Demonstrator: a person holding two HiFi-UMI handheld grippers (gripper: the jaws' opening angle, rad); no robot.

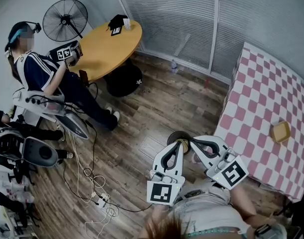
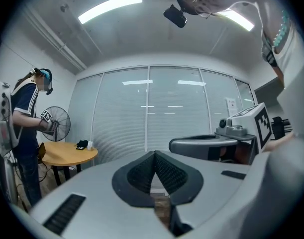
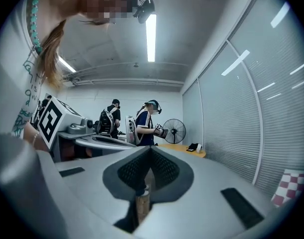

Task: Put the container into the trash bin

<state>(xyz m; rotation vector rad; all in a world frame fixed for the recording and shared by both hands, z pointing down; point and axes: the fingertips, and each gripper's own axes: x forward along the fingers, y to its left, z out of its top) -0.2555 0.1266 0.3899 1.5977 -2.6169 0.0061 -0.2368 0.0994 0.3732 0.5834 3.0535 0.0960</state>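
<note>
Since the small yellow square container (image 1: 280, 131) sits on the pink-and-white checkered table (image 1: 261, 98) at the right edge of the head view, well apart from both tools, I judge it is in no bin now. My left gripper (image 1: 181, 144) and right gripper (image 1: 193, 143) show at bottom centre, tips near each other, each with its jaws pressed together on nothing. I read that as a neutral carry, close to the body. A dark round shape (image 1: 172, 135) on the wooden floor beyond their tips may be the trash bin; I cannot tell.
</note>
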